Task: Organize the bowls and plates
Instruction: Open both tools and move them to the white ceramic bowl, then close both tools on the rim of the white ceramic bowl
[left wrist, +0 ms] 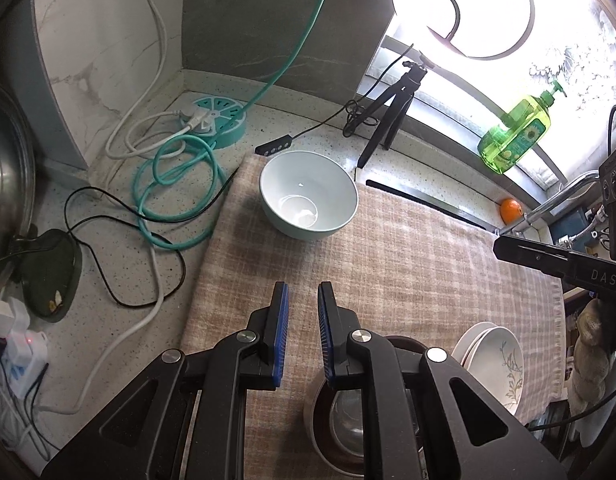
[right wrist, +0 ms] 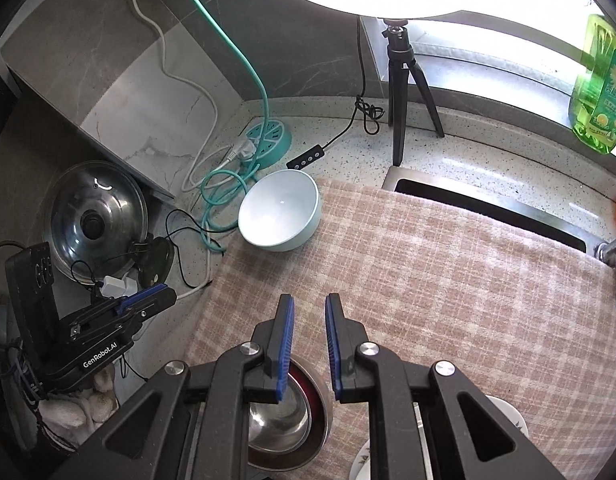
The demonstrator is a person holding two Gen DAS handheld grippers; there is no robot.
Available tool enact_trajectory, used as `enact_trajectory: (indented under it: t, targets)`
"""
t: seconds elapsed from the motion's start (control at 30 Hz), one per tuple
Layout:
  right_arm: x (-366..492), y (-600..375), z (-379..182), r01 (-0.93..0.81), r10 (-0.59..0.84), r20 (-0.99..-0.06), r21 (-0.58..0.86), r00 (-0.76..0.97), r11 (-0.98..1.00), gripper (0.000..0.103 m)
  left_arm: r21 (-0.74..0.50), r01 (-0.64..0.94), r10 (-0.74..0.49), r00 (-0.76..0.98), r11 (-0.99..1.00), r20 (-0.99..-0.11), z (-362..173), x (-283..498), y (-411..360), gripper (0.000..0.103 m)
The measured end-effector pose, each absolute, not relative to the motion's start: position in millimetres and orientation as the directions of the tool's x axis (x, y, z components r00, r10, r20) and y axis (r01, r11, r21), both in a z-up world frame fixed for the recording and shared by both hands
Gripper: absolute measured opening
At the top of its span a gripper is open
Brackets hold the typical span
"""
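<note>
A pale green bowl [left wrist: 308, 204] [right wrist: 279, 216] stands upright at the far left corner of the checked cloth [left wrist: 428, 260] [right wrist: 448, 280]. Near the front edge a steel bowl [left wrist: 344, 420] [right wrist: 279, 416] sits inside a red-brown bowl, just under both sets of fingers. To its right lie stacked white plates with a leaf pattern [left wrist: 496, 356] [right wrist: 512, 416]. My left gripper [left wrist: 303, 296] [right wrist: 167, 296] hovers above the cloth, jaws nearly together with nothing between them. Over the steel bowl my right gripper [right wrist: 310, 308] [left wrist: 500, 246] is likewise shut and holds nothing.
Left of the cloth lie a teal power strip [left wrist: 215, 120], tangled cables [left wrist: 163, 184] and a steel pot lid [right wrist: 93, 216]. Behind stand a tripod [right wrist: 400, 92] with a ring light, a green soap bottle [left wrist: 516, 136], an orange [left wrist: 511, 210] and a tap [left wrist: 548, 208].
</note>
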State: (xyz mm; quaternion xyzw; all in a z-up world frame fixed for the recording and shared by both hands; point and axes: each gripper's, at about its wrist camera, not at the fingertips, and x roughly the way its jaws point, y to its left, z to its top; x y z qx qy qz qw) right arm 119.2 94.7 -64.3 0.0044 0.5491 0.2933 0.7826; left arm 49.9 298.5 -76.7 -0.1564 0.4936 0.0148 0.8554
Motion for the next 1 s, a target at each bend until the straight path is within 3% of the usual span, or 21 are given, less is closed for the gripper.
enact_trajectory:
  t: [0.23,0.47,0.63,1.0]
  targets:
    - [132.9,102.7,-67.5,-0.452,0.442,-0.866,0.304,0.236,0.838,0.015,-0.251,-0.164,-0.135,0.514,0.954,-0.847,-75.9,64.9,302.6,0.013]
    - [150.8,105.9,-63.0,-0.439,0.458,-0.860,0.331,0.223,0.835,0.015,-0.343,-0.189,-0.218,0.479,0.920,-0.850,-85.5,83.7,325.4,0.013]
    - [162.1,111.5,-62.2,-0.441,0.469,-0.854,0.340,0.225,0.831,0.021,-0.346,-0.208,-0.217,0.468,0.915,-0.857,-92.5,97.0,340.2,0.013]
    - [179.9,137.4,-78.5,-0.459,0.456,-0.856,0.312,0.243,0.832,0.021,-0.312,-0.197,-0.195,0.455,0.929,-0.869,-103.8,126.5,352.7,0.013]
